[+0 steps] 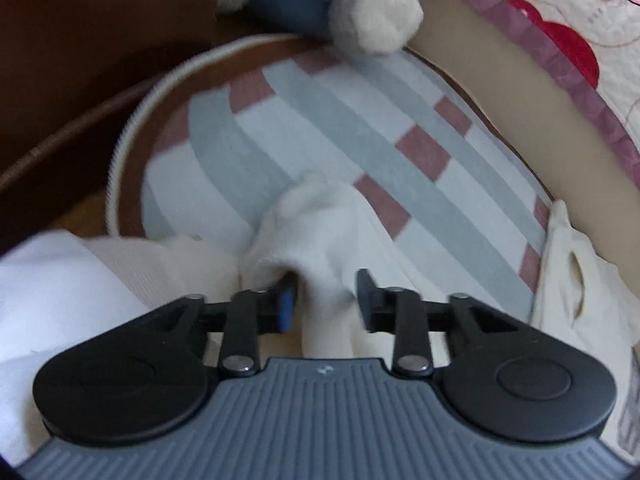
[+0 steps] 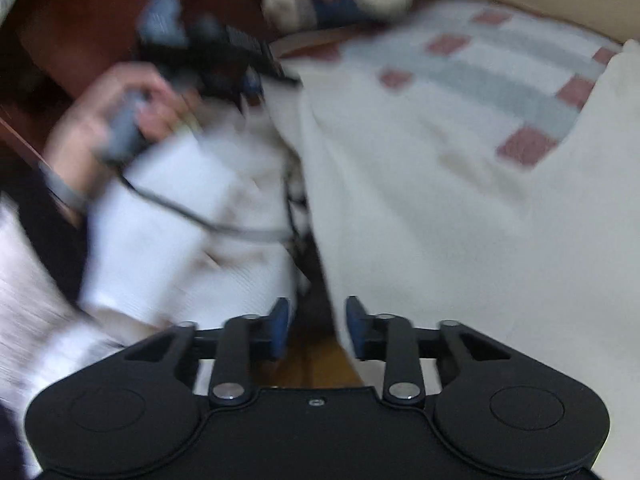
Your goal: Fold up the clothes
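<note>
On a round counter (image 1: 116,184) covered by a striped cloth (image 1: 360,128) lies a white garment (image 2: 420,208), soft and knitted, spread over the near part and hanging off the front edge; a bunched fold of it rises between the fingers of the left gripper (image 1: 326,300), whose jaws stand apart, so the fabric looks released rather than pinched, though blur makes contact on the left pad hard to judge; the right gripper (image 2: 316,328) is likewise released, with nothing between its pads but bare wood below; a person's hand (image 2: 116,120) grips the left tool's handle; a plush toy (image 1: 380,12) sits at the far rim. The garment looks light, limp and likely to sag; best taken at a hem or corner, both sides together.
</note>
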`<state>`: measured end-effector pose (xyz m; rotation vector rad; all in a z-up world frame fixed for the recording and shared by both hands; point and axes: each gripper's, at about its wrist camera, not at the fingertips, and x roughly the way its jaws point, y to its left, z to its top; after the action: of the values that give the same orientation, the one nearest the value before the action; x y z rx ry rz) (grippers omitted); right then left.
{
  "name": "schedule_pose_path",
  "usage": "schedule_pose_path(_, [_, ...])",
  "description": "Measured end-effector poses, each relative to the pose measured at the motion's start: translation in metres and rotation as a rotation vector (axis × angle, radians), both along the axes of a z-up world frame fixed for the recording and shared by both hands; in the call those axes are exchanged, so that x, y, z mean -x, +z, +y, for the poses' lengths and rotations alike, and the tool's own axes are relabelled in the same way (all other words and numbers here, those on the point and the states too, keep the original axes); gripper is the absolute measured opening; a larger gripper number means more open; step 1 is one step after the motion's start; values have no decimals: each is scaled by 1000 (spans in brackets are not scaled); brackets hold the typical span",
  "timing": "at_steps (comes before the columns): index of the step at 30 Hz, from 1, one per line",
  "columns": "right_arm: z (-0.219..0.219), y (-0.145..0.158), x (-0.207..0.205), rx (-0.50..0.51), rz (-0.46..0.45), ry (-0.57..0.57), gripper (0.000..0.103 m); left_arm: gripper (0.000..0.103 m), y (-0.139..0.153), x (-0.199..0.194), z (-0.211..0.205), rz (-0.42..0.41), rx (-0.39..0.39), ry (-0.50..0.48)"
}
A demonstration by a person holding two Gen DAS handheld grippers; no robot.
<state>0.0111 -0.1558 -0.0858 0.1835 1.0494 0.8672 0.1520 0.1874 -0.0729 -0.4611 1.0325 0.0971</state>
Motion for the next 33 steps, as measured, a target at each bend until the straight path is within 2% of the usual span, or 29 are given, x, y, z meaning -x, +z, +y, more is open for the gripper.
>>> schedule_pose_path(1, [-11,12,1,-18,-15,-13,53,45,1,-1,1,-2,-6,12])
schedule_pose_path(2, [-21,24,3,-36,-29,-26,53,46,-2,-4,2,7,5,30])
schedule_pose_path(5, [-50,55,1,45,-100,-81,54,50,-16,-12,12,48,42,101])
schedule_pose_path(7, [-70,62,3,101,-115,-124,54,66,-27,-23,17,55,72,137])
schedule_pose_path(8, [-81,64,4,127,-117,-149,54,68,-29,-26,16,42,75,139])
schedule_pose_path(9, [-90,59,4,138,-103,-179,54,56,-25,-25,10,-4,56,110])
schedule_pose_path(10, [-99,53,4,149,-88,-210,54,10,-21,-24,5,-50,37,82])
schedule_pose_path(11, [-109,47,4,159,-73,-240,54,11,-17,-23,-1,-95,18,53])
schedule_pose_path(12, [-118,41,4,170,-58,-271,54,11,-8,-18,-8,-157,-25,30])
schedule_pose_path(13, [-127,36,4,181,-43,-301,54,12,12,-8,-19,-247,-114,17])
schedule_pose_path(14, [-131,30,6,178,-30,-314,54,12,31,2,-29,-327,-221,7])
schedule_pose_path(15, [-136,24,8,174,-17,-325,54,13,44,9,-39,-366,-339,8])
schedule_pose_path(17, [-146,16,13,172,0,-338,54,23,51,13,-50,-372,-482,16])
schedule_pose_path(18, [-150,12,15,171,11,-344,54,36,50,13,-54,-357,-535,21])
schedule_pose_path(19, [-153,8,17,169,21,-350,54,43,41,8,-53,-312,-548,25])
schedule_pose_path(21, [-157,0,16,166,45,-358,54,43,23,0,-49,-228,-545,32])
schedule_pose_path(23, [-157,-5,16,166,56,-358,54,42,14,-6,-41,-158,-488,50])
schedule_pose_path(25, [-156,-7,15,168,58,-351,54,43,15,-4,-32,-137,-439,89])
schedule_pose_path(29, [-154,1,18,190,10,-320,54,45,34,14,-34,-173,-380,82])
schedule_pose_path(33, [-167,17,24,226,-32,-348,54,45,64,44,-85,-320,-261,-155])
